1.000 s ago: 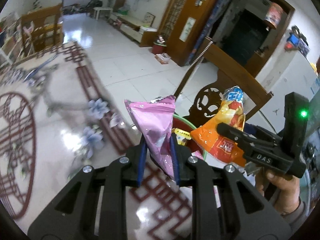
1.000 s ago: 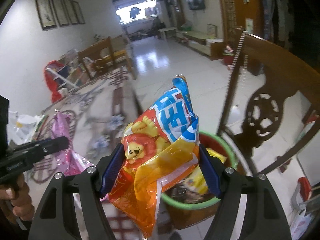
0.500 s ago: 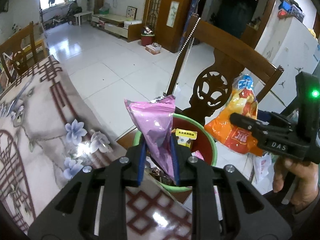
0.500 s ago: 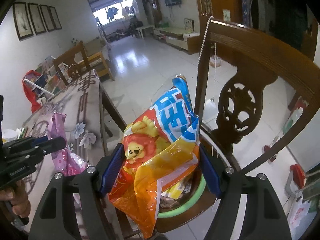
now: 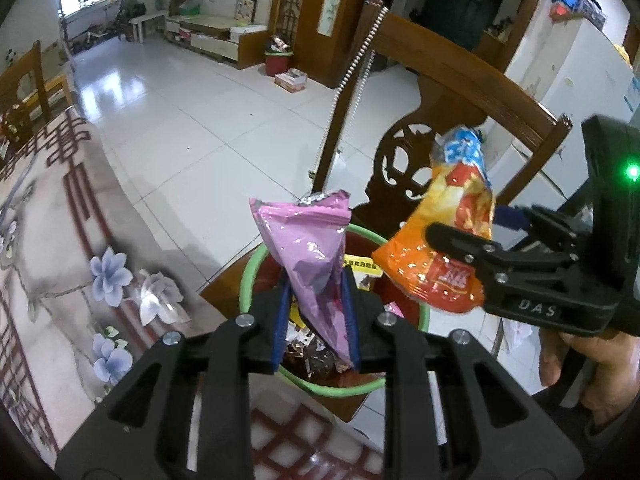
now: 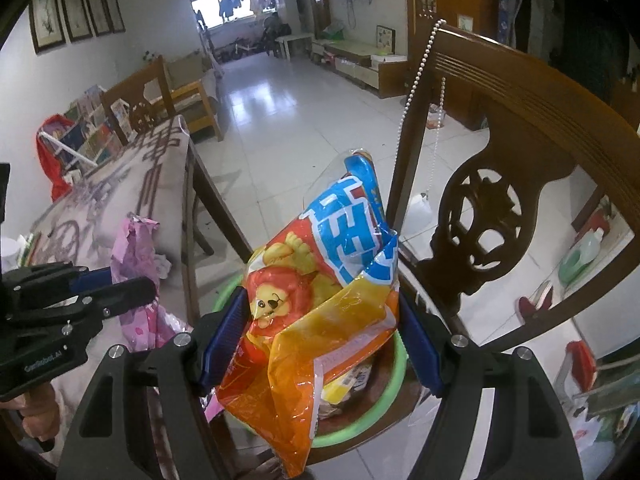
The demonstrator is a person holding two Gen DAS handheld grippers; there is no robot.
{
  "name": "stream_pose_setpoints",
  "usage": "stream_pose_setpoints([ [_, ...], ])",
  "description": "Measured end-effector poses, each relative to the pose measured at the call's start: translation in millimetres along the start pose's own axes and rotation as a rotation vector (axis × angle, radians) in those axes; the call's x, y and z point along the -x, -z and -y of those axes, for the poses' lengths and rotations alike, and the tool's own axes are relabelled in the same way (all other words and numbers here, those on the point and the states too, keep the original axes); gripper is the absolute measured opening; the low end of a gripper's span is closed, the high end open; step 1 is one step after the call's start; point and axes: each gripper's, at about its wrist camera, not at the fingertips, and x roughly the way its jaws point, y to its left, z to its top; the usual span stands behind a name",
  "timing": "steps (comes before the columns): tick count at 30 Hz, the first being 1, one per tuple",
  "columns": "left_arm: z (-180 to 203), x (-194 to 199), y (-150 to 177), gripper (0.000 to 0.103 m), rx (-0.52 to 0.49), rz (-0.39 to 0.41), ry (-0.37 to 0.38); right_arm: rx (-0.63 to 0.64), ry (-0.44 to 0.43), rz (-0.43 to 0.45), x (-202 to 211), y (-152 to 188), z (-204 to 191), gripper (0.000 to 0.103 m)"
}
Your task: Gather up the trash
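Left hand-held gripper (image 5: pixel 316 320) is closed tight on a pink bag (image 5: pixel 308 256), blue pads pinching its lower part, top of the bag sticking up. It is held right over the bin (image 5: pixel 250 276), a red bucket with a green rim sitting on a wooden chair (image 5: pixel 448 80) just off the worktop (image 5: pixel 60 240) edge.

Right hand-held gripper (image 6: pixel 320 340) is clamped on an orange bag (image 6: pixel 320 312) with a lion print and blue top, jaws spread wide around the crumpled bag, pads (image 6: pixel 224 340) pressing both sides. The bag hangs over the bin's green rim (image 6: pixel 360 428); in the left wrist view it sits at the bin's right side, above the rim.

Bin already holds wrappers (image 5: pixel 312 356), dark and yellow ones visible inside.

Both bags are near each other, not touching. In the right wrist view the left gripper and pink bag (image 6: pixel 136 264) show at the left, beside the worktop. A bead string (image 6: pixel 416 80) hangs from the chair back.
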Motion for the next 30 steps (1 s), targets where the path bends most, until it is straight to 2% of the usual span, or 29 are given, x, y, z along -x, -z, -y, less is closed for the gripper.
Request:
stream_pose_setpoints([
  [4, 4, -4, -4, 0.027, -0.008, -0.002, 0.003, 0.002, 0.000, -0.001, -1, -1, -2, 0.072],
  [5, 3, -4, -5, 0.035, 0.002, 0.005, 0.004, 0.003, 0.001, -0.003, -2, -1, -3, 0.072],
  [8, 1, -5, -7, 0.046, 0.026, 0.010, 0.015, 0.007, 0.010, -0.006, -2, 0, -3, 0.075],
  [9, 1, -4, -7, 0.052, 0.031, 0.013, 0.015, 0.006, 0.013, -0.007, -3, 0, -3, 0.076],
  [11, 0, -1, -7, 0.087, 0.051, 0.033, 0.020, 0.003, 0.023, -0.010, -4, 0, -3, 0.085],
  [12, -2, 2, -7, 0.093, 0.062, 0.044, 0.019, -0.001, 0.028, -0.008, -4, 0, -2, 0.092],
  [13, -5, 6, -6, 0.098, 0.077, 0.061, 0.011, -0.004, 0.033, -0.004, -3, -1, -2, 0.092],
  [15, -10, 10, -5, 0.098, 0.095, 0.068, 0.013, -0.002, 0.041, -0.002, -2, -1, -3, 0.096],
  [22, -26, 32, 5, 0.098, 0.142, 0.095, -0.005, 0.010, 0.053, 0.002, -2, -1, -8, 0.096],
  [30, -46, 102, 37, 0.098, 0.166, 0.198, -0.086, 0.029, 0.039, 0.076, 29, 5, -42, 0.096],
])
